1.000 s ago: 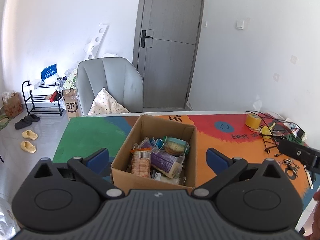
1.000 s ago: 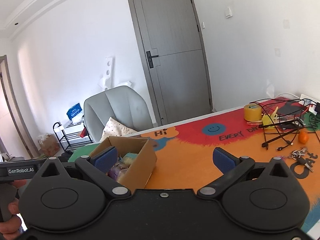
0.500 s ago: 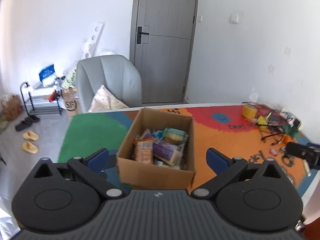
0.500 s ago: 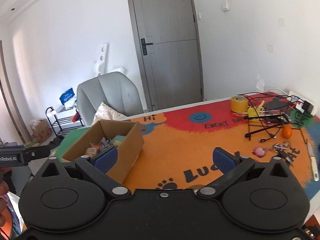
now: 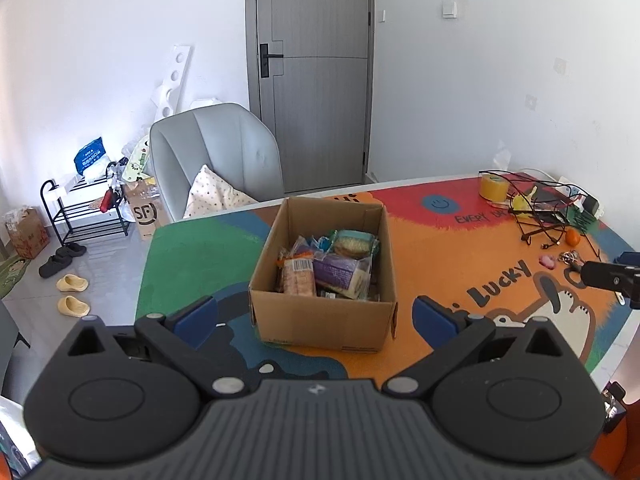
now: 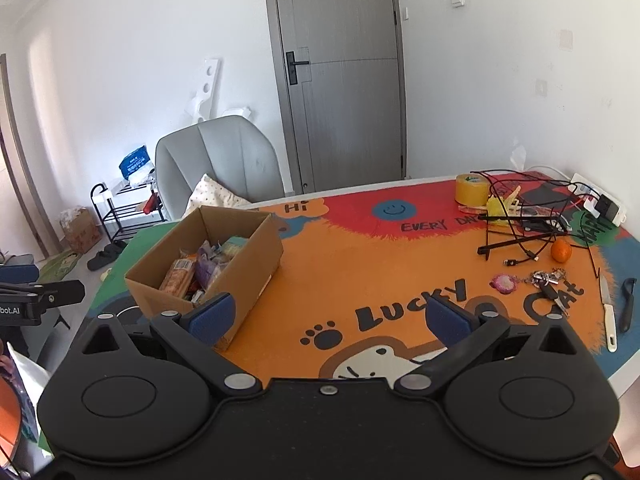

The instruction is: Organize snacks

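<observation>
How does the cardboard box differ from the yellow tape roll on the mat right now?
The cardboard box is brown, rectangular and open-topped, with snack packets inside; the yellow tape roll is round and holds nothing visible. The box sits toward the mat's green end, in front of the left gripper; the roll stands at the far red end beside tangled black cables. The box looks far bigger. Both rest on the mat, untouched by either gripper.

Spread left claw [image 5: 315, 314] faces snack-filled cardboard box [image 5: 324, 324].
</observation>
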Demonstrator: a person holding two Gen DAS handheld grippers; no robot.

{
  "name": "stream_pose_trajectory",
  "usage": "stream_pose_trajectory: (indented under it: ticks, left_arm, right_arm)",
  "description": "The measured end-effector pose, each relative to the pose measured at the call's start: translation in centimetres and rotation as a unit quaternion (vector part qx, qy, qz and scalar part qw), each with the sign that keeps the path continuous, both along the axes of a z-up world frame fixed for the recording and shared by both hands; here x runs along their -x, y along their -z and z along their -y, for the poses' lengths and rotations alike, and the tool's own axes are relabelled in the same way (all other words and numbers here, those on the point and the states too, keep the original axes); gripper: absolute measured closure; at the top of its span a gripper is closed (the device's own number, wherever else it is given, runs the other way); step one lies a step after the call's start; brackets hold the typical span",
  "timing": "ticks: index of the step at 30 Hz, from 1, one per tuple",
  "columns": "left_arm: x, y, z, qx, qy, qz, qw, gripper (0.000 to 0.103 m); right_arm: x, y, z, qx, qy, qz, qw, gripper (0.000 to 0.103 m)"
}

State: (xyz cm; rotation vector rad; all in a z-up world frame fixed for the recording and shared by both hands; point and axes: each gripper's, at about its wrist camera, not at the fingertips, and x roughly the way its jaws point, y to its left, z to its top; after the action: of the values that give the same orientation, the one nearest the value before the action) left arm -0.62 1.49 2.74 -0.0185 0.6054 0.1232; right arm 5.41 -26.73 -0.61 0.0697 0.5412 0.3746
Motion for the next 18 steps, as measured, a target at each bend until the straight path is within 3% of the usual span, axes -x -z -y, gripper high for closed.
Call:
stream_pose_trajectory:
  ticks: [18]
  left_arm:
    - [0.34,-0.22,-0.38,0.010,0.000,0.005,0.9999,0.000]
  right_arm:
    - [0.29,-0.28,0.27,0.000,-0.004,0.001,1.000,0.000]
